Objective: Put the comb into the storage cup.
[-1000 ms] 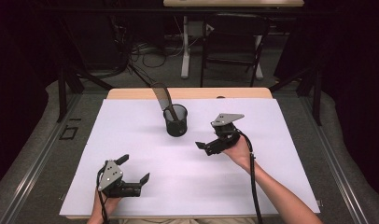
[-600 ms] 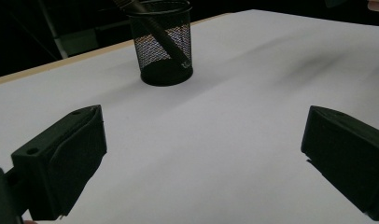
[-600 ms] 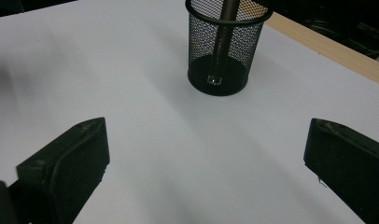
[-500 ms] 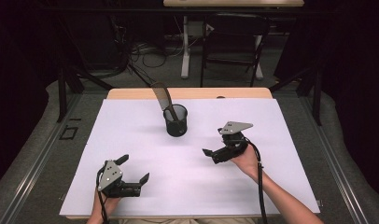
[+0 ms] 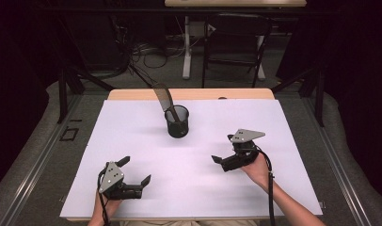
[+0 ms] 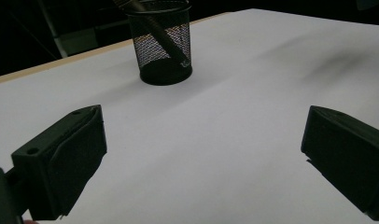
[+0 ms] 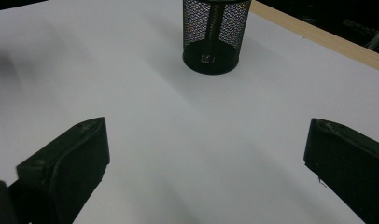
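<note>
So both sets of tongs are just hanging out over the white worktop [image 5: 132, 136] with nothing in them. In the high view the left tongs [image 5: 135, 173] sit at the lower left of the frame, jaws spread wide and aimed toward the upper right, with the person's left hand [image 5: 107, 202] behind them. The right tongs [image 5: 219, 161] are right of centre, a bit higher in the frame, jaws also spread and pointing left, held by the right hand [image 5: 257, 169] with the grey three-cornered plate on top and the cable trailing down along the forearm. Well apart from both, above the centre of the frame near the far edge of the white sheet, stands a black mesh pen cup [image 5: 177, 121], upright. A black mesh fly-swatter-looking thing [image 5: 163, 98] stands in it, handle down, its flat head sticking out and leaning toward the upper left. In the left gripper view the pen cup [image 6: 162, 44] is at upper centre-left, with the dark handle [image 6: 166, 39] slanting through it, and both jaws are far apart at the bottom corners. Same deal in the right gripper view: pen cup [image 7: 215, 35] at top centre, jaws wide, bare white sheet between them.
</note>
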`<action>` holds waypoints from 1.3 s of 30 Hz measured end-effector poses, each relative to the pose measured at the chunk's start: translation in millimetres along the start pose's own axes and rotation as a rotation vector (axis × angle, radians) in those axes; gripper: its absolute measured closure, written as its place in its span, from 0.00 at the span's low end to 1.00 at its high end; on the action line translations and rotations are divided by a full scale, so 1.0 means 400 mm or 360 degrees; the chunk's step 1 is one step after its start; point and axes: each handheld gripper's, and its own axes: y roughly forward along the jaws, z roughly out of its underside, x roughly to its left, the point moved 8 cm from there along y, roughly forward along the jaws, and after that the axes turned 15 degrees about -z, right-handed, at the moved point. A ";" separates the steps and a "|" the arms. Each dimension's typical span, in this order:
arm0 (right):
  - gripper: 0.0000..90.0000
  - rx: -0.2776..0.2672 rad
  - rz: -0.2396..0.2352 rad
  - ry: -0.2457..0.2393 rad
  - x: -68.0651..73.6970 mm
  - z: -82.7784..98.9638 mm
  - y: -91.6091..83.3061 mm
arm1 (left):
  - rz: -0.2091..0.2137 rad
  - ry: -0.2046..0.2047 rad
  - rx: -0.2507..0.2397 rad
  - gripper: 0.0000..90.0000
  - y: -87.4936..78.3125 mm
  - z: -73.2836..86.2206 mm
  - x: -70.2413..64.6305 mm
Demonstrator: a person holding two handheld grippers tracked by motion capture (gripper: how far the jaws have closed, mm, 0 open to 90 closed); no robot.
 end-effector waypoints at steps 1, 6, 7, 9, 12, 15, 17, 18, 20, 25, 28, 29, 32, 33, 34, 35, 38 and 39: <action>0.00 0.0001 0.0004 0.0000 0.002 0.002 -0.003 | -0.0002 -0.0003 0.0001 0.00 0.001 0.000 0.000; 0.00 0.0005 0.0017 -0.0010 0.010 0.012 -0.022 | 0.0000 0.0002 0.0002 0.00 -0.001 0.000 -0.001; 0.00 0.0003 0.0024 -0.0013 0.011 0.015 -0.027 | 0.0000 0.0001 0.0002 0.00 -0.002 0.000 -0.001; 0.00 -0.0001 0.0029 -0.0005 0.013 0.022 -0.038 | -0.0003 -0.0002 0.0007 0.00 -0.002 0.001 0.001; 0.00 -0.0016 0.0046 0.0000 0.017 0.029 -0.052 | 0.0000 -0.0001 0.0007 0.00 -0.001 0.000 -0.002; 0.00 -0.0017 0.0056 -0.0002 0.022 0.040 -0.061 | 0.0004 -0.0001 0.0012 0.00 -0.001 0.001 -0.004; 0.00 -0.0006 0.0060 -0.0007 0.027 0.049 -0.066 | 0.0006 0.0003 0.0013 0.00 0.000 0.002 -0.004; 0.00 -0.0001 0.0057 0.0000 0.030 0.055 -0.067 | 0.0004 0.0003 0.0013 0.00 0.001 0.002 -0.004; 0.00 -0.0001 0.0070 -0.0009 0.034 0.064 -0.071 | 0.0003 -0.0002 0.0015 0.00 0.002 0.002 -0.004; 0.00 -0.0007 0.0091 0.0001 0.042 0.083 -0.085 | 0.0003 0.0003 0.0013 0.00 0.000 0.001 -0.004; 0.00 -0.0016 0.0112 0.0008 0.044 0.091 -0.096 | 0.0000 -0.0001 0.0013 0.00 0.000 0.001 -0.003; 0.00 -0.0019 0.0114 0.0013 0.045 0.094 -0.099 | 0.0000 0.0000 0.0012 0.00 0.000 0.001 -0.003; 0.00 -0.0032 0.0135 0.0022 0.047 0.103 -0.108 | -0.0002 -0.0001 0.0015 0.00 -0.001 0.001 -0.005; 0.00 -0.0033 0.0135 0.0020 0.047 0.106 -0.110 | -0.0004 -0.0004 0.0015 0.00 -0.001 0.001 -0.006; 0.00 -0.0034 0.0139 0.0027 0.049 0.110 -0.113 | -0.0002 -0.0004 0.0013 0.00 -0.002 0.000 -0.006; 0.00 -0.0038 0.0147 0.0023 0.050 0.112 -0.116 | -0.0002 -0.0004 0.0012 0.00 -0.002 0.000 -0.007; 0.00 -0.0045 0.0166 0.0022 0.053 0.119 -0.124 | -0.0003 -0.0001 0.0016 0.00 -0.002 0.001 -0.006; 0.00 -0.0044 0.0172 0.0014 0.053 0.121 -0.126 | -0.0002 -0.0002 0.0014 0.00 -0.003 0.001 -0.006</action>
